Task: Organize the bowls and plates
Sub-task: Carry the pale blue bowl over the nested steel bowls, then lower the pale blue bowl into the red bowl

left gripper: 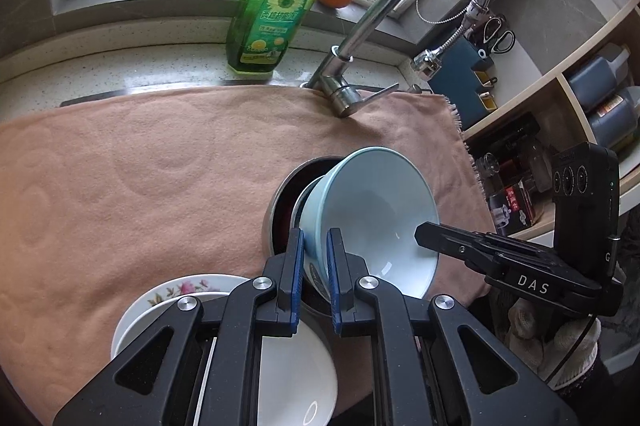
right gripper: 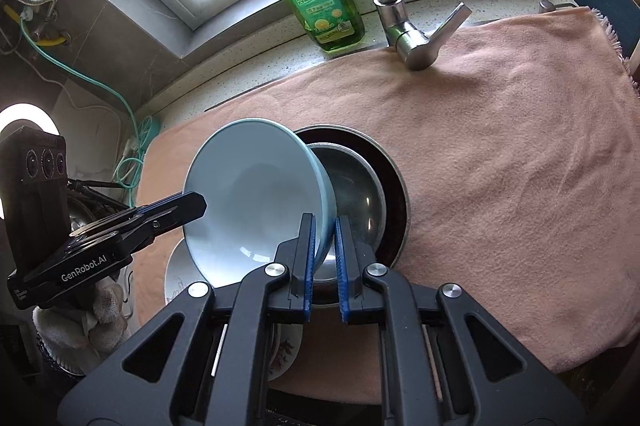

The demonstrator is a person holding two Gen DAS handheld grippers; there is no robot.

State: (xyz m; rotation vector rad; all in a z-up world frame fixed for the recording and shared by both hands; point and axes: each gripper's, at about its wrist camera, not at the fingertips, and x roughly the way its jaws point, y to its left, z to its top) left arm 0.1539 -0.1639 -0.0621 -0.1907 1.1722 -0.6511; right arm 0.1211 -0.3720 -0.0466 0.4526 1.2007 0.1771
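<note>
A pale blue ceramic bowl (left gripper: 372,218), tilted on edge above a steel bowl (right gripper: 352,194) nested in a dark dish on the towel-covered counter (left gripper: 140,166), is pinched at opposite rims by the left claw (left gripper: 316,250) and right claw (right gripper: 325,238).

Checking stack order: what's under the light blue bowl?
Under the tilted light blue bowl, a metal bowl sits in a dark-lined metal dish on the towel. Their near edges are hidden.
</note>
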